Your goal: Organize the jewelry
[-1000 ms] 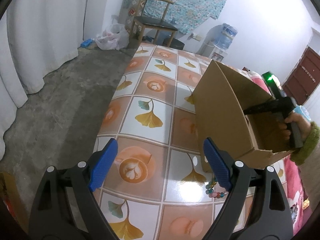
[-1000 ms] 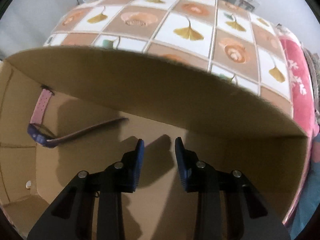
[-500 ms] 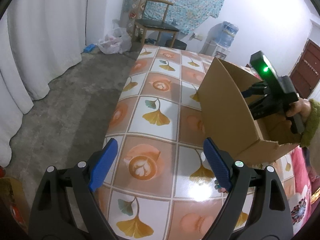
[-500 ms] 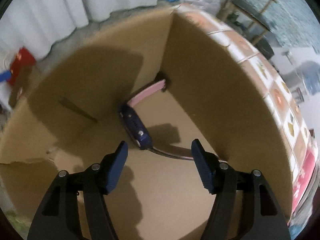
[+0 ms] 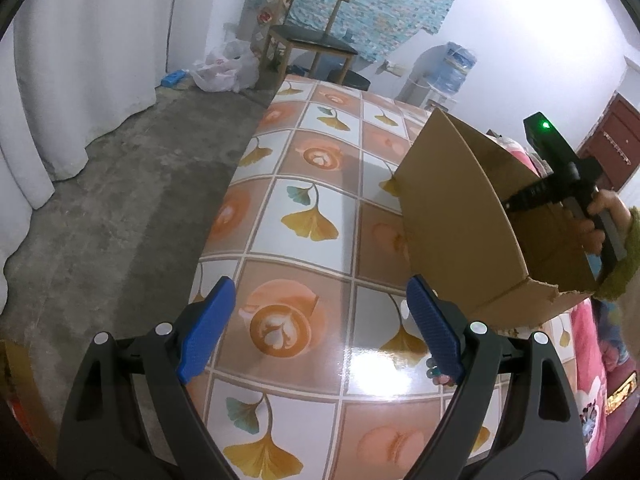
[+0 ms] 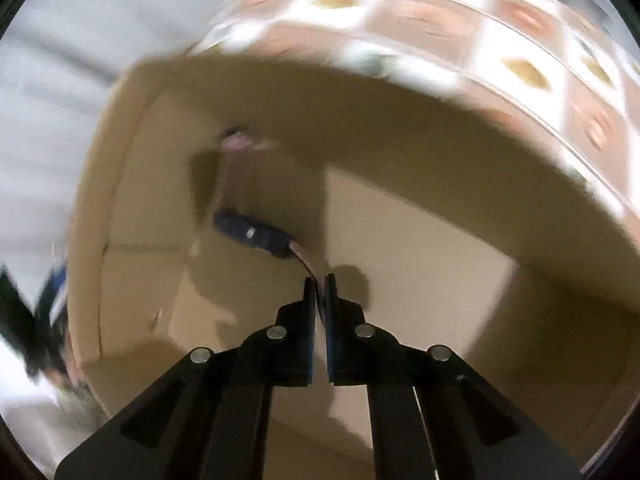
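Right hand-held gripper: inside the cardboard box, fingers pressed almost together and pinching the end of the watch's strap.
Watch: dark blue body with a pink strap, lying on the box floor near the far left corner; one strap end runs up toward that corner, the other reaches into the gripper's tips. This view is blurred.
Left hand-held gripper: outside the box, to its left, over the tabletop, blue pads spread wide with nothing between them.
Cardboard box: open-topped, standing on the tabletop's right part, one front corner torn.
Beaded bracelet: on the tabletop just in front of the box, mostly hidden behind the left gripper's right finger.
Chair: beyond the tabletop's far end, well apart from the box.
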`<control>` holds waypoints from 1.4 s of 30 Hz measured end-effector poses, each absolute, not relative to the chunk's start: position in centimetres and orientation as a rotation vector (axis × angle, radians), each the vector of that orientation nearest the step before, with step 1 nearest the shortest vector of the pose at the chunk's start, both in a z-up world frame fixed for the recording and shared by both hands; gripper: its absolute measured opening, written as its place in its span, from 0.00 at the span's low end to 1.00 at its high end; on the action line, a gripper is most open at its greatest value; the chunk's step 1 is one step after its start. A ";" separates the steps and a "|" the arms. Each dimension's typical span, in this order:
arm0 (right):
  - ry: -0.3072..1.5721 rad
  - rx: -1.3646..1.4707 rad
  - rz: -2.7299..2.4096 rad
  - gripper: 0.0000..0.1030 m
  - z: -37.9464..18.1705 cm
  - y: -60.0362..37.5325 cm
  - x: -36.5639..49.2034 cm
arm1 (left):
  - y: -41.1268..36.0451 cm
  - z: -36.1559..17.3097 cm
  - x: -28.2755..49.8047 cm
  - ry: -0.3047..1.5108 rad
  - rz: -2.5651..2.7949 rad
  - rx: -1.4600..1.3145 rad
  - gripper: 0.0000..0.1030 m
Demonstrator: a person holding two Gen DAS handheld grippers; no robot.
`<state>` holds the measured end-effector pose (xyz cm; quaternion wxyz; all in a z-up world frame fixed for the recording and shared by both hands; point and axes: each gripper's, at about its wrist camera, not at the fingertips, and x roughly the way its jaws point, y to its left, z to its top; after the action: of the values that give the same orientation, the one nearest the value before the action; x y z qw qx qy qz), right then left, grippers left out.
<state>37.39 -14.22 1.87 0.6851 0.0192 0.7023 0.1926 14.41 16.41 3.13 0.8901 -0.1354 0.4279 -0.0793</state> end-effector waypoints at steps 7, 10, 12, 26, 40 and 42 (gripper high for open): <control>1.521 0.032 0.250 0.08 1.4 -16.8 39.4 | 16.3 3.1 14.2 0.894 -0.162 -0.280 0.81; 1.468 -0.045 0.199 0.10 1.9 -16.5 39.4 | 16.5 3.2 14.1 0.896 -0.158 -0.283 0.81; 1.437 -0.075 0.212 0.10 2.5 -16.0 39.0 | 16.5 3.2 14.1 0.895 -0.158 -0.282 0.81; 1.414 -0.018 0.350 0.35 1.1 -13.0 37.9 | 15.7 3.7 13.3 0.891 -0.156 -0.243 0.81; 1.215 -0.052 0.435 0.39 7.8 -13.2 33.4 | 13.7 4.5 11.6 0.876 -0.182 -0.168 0.81; 1.086 -0.034 0.445 0.52 11.8 -14.4 29.7 | 12.8 4.5 11.2 0.882 -0.188 -0.138 0.81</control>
<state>29.72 -14.36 11.85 0.8325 -0.0159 0.5125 0.2099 11.18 12.78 4.49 0.8978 -0.0669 0.4257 -0.0908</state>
